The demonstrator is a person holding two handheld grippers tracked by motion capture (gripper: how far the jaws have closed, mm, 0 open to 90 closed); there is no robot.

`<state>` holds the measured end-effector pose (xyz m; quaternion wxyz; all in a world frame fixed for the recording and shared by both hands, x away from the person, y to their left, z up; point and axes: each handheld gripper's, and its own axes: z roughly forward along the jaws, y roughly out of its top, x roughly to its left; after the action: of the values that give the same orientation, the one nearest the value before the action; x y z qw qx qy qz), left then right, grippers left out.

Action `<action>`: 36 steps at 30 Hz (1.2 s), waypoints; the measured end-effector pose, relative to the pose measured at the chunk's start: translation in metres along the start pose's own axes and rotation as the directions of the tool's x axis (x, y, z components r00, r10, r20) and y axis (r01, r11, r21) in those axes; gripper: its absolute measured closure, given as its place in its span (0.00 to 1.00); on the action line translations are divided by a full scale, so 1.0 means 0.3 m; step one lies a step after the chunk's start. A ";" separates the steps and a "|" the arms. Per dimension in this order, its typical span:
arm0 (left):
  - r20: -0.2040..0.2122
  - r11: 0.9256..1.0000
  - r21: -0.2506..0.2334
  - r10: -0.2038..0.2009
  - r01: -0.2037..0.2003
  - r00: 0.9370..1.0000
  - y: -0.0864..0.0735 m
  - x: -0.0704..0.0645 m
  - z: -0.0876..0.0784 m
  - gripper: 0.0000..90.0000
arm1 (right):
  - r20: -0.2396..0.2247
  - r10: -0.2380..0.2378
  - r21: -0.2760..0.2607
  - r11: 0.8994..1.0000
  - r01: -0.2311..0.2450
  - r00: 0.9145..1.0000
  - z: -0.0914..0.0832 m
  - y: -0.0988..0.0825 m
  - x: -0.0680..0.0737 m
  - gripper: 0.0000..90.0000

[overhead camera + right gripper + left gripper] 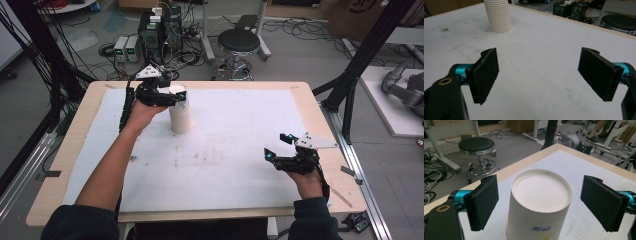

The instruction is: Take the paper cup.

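A stack of white paper cups [180, 114] stands upside down on the white mat at the back left of the table. In the left gripper view the top cup [540, 192] shows its flat base and some blue print. My left gripper [179, 95] is open around the top of that stack, with its pads [484, 202] a little clear of the cup on both sides. My right gripper [276, 146] hovers open over the bare mat at the right, with nothing between its jaws. From the right gripper view the ribbed cup stack [498, 16] stands far ahead of my right gripper [544, 75].
A white mat [240, 130] covers most of the wooden table [320, 120]. Beyond the far edge are a black stool [239, 45], electronic boxes [155, 30] and cables on the floor. Black frame posts [350, 95] rise at the table's right.
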<state>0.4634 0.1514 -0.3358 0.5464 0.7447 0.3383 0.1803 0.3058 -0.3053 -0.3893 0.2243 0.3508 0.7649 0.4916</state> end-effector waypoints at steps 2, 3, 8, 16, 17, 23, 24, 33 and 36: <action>-0.001 1.000 0.000 -0.006 0.006 1.000 -0.005 0.003 0.010 0.17 | 0.000 0.001 0.000 1.000 -0.001 1.000 0.000 -0.001 0.000 0.19; 0.001 1.000 0.002 -0.008 0.008 1.000 -0.007 0.006 0.013 0.18 | 0.000 0.001 0.000 1.000 -0.001 1.000 0.000 -0.001 0.000 0.19; 0.015 1.000 0.003 -0.010 0.010 1.000 -0.015 0.016 0.023 0.29 | -0.005 0.000 0.007 1.000 0.000 1.000 0.006 -0.002 0.003 0.19; 0.029 1.000 -0.020 0.013 -0.013 0.999 -0.007 0.014 0.013 0.38 | -0.010 0.003 0.010 1.000 -0.003 1.000 0.009 -0.003 0.004 0.19; 0.030 0.999 -0.029 0.015 -0.014 0.999 -0.004 0.012 0.009 0.38 | -0.010 0.003 0.010 1.000 -0.003 1.000 0.009 -0.003 0.004 0.19; 0.032 0.997 -0.074 0.015 -0.013 0.999 0.033 0.008 -0.025 0.39 | -0.015 0.003 0.011 1.000 -0.003 1.000 0.012 -0.003 0.007 0.19; 0.033 0.996 -0.085 0.015 -0.012 0.999 0.043 0.007 -0.031 0.39 | -0.016 0.005 0.010 1.000 -0.005 1.000 0.012 -0.002 0.008 0.19; 0.036 0.987 -0.161 0.023 -0.017 0.999 0.116 0.003 -0.106 0.40 | -0.024 0.006 0.010 1.000 -0.006 1.000 0.018 0.000 0.016 0.19; 0.041 0.981 -0.193 0.020 -0.012 0.999 0.130 0.001 -0.136 0.39 | -0.027 0.005 0.006 1.000 -0.005 1.000 0.018 0.002 0.019 0.19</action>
<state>0.4495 0.1731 -0.2855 0.6216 0.6946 0.3015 0.2006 0.3062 -0.2976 -0.3909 0.2117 0.3466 0.7685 0.4944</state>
